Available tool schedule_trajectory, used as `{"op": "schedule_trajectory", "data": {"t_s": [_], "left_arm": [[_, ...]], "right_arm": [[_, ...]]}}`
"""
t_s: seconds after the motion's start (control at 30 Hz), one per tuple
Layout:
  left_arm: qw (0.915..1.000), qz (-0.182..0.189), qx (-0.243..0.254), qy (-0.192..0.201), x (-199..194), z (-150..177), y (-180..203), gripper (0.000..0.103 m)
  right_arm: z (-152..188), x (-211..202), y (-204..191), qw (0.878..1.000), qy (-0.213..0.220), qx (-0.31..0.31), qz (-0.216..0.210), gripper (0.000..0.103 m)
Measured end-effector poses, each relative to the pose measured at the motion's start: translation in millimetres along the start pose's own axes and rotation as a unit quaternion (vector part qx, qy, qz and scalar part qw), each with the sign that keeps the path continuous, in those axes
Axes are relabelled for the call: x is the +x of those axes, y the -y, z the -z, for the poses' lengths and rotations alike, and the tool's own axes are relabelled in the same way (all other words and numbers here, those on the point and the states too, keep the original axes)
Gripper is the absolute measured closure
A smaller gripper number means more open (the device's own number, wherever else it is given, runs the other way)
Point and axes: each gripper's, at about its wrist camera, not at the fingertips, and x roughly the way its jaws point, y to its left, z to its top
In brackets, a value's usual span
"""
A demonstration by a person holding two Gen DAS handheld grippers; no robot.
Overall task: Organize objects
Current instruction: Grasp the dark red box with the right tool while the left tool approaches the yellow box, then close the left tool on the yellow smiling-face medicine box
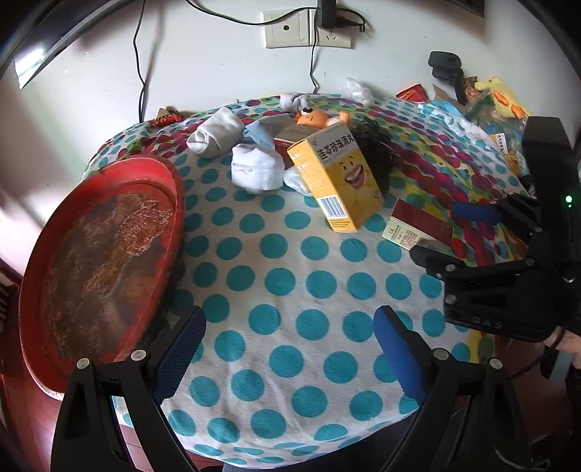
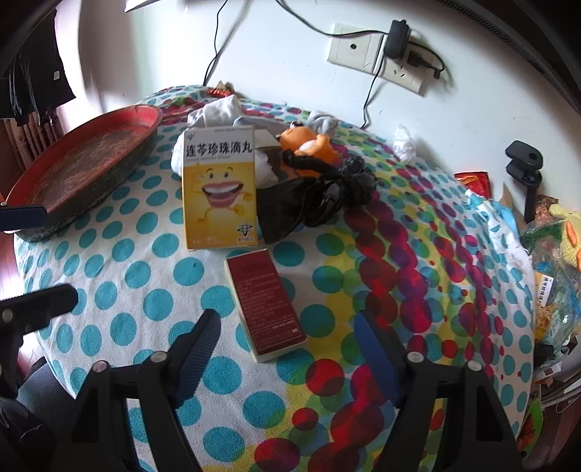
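Note:
A yellow medicine box (image 1: 336, 178) (image 2: 219, 187) leans on a pile of rolled white socks (image 1: 258, 167), an orange toy (image 2: 308, 143) and a black bag (image 2: 319, 196). A dark red box (image 2: 265, 303) (image 1: 417, 225) lies flat on the dotted cloth. My right gripper (image 2: 287, 348) is open just in front of the red box, fingers either side of its near end. My left gripper (image 1: 290, 348) is open and empty over bare cloth, beside a worn red tray (image 1: 101, 254) (image 2: 83, 159). The right gripper also shows in the left wrist view (image 1: 457, 232).
The table stands against a white wall with sockets (image 1: 307, 31) and hanging cables. A heap of packets and bags (image 2: 552, 254) fills the right side, with a black clamp (image 2: 524, 163) behind. A red wrapper (image 1: 167, 117) lies at the back left.

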Motion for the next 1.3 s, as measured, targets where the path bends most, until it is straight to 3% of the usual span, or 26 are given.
{"op": "schedule_trajectory", "data": {"t_s": [0.17, 0.23, 0.43, 0.47, 0.63, 0.67, 0.73, 0.9, 1.07, 1.3], "left_arm": [[0.9989, 0.039, -0.025, -0.001, 2.3, -7.1, -5.4, 0.009], [0.9988, 0.035, -0.035, -0.007, 6.2, -10.3, -7.9, 0.009], [0.9992, 0.014, -0.034, -0.015, 17.3, -13.7, -8.8, 0.008], [0.9992, 0.015, -0.034, -0.018, 19.3, -13.9, -9.2, 0.008], [0.9985, 0.022, -0.040, -0.030, 28.3, -16.6, -8.4, 0.008], [0.9984, 0.024, -0.043, -0.029, 28.6, -17.4, -7.4, 0.008], [0.9982, 0.030, -0.046, -0.026, 28.5, -19.8, -6.5, 0.007], [0.9979, 0.050, -0.035, -0.019, 28.5, -30.7, 2.2, 0.000], [0.9961, 0.082, -0.031, -0.015, 29.5, -41.1, 8.2, 0.000], [0.9949, 0.083, -0.050, -0.025, 38.8, -54.7, 5.6, 0.000]], "right_arm": [[1.7, 7.0, -1.1, 1.000, -0.002, -0.004, -0.001, 0.031], [1.3, 8.4, -0.2, 1.000, 0.000, 0.001, -0.003, 0.038], [1.5, 15.2, 2.1, 1.000, -0.003, 0.005, -0.008, 0.041], [1.7, 15.6, 2.6, 1.000, -0.002, 0.007, -0.011, 0.049], [1.1, 17.2, 5.7, 0.999, -0.001, 0.019, -0.030, 0.059], [1.3, 17.3, 6.1, 0.999, -0.001, 0.021, -0.036, 0.067], [2.7, 15.9, 7.5, 0.999, 0.000, 0.027, -0.042, 0.074], [10.1, 8.4, 20.2, 0.999, 0.013, 0.048, -0.021, 0.074], [14.0, 5.1, 50.4, 0.995, 0.027, 0.095, 0.016, 0.074], [7.5, 13.9, 93.4, 0.987, 0.037, 0.153, 0.044, 0.074]]}}
